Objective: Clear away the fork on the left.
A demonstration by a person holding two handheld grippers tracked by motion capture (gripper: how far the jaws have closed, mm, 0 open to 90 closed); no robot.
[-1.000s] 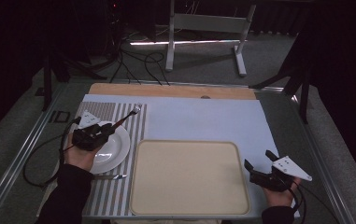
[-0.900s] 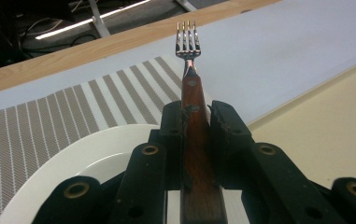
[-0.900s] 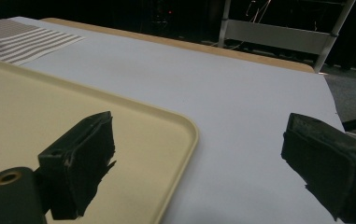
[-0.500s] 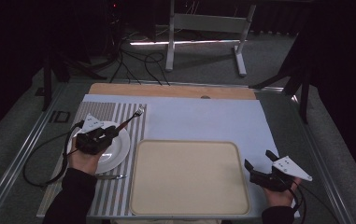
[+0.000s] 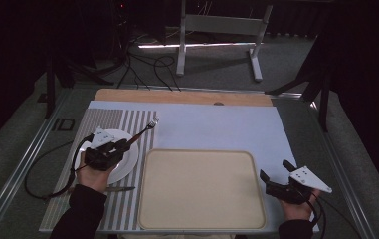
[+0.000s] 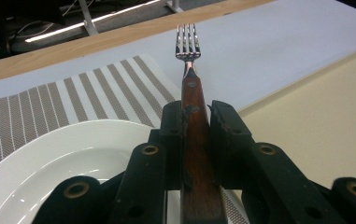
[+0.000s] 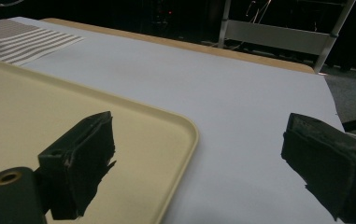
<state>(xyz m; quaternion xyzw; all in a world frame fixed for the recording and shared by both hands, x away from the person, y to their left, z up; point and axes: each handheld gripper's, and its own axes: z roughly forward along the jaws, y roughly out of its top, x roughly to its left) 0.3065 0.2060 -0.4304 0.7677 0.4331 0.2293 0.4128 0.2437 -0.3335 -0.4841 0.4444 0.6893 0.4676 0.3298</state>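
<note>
Fork (image 6: 190, 88), wooden-handled, clamped by the handle in left gripper (image 5: 108, 151) above white plate (image 5: 127, 164) on striped placemat (image 5: 102, 122); right gripper (image 5: 276, 183) agape, idle beside tray (image 5: 202, 189); step judged mid-carry, next likely a level set-down.

Left tool (image 5: 121, 147): jaws closed tight on a narrow handle, which runs straight out between them; in the left gripper view (image 6: 196, 122) both jaws press its sides.
Left hand (image 5: 93, 175): wrapped around the tool's rear, the dark sleeve coming in from the bottom edge, the forearm angled up and slightly right.
Right tool (image 5: 274, 174): jaws spread wide with nothing between them; the right gripper view (image 7: 203, 163) shows them well apart.
Right hand (image 5: 296, 206): grips the tool from behind and low, the tool pointing up and left.
</note>
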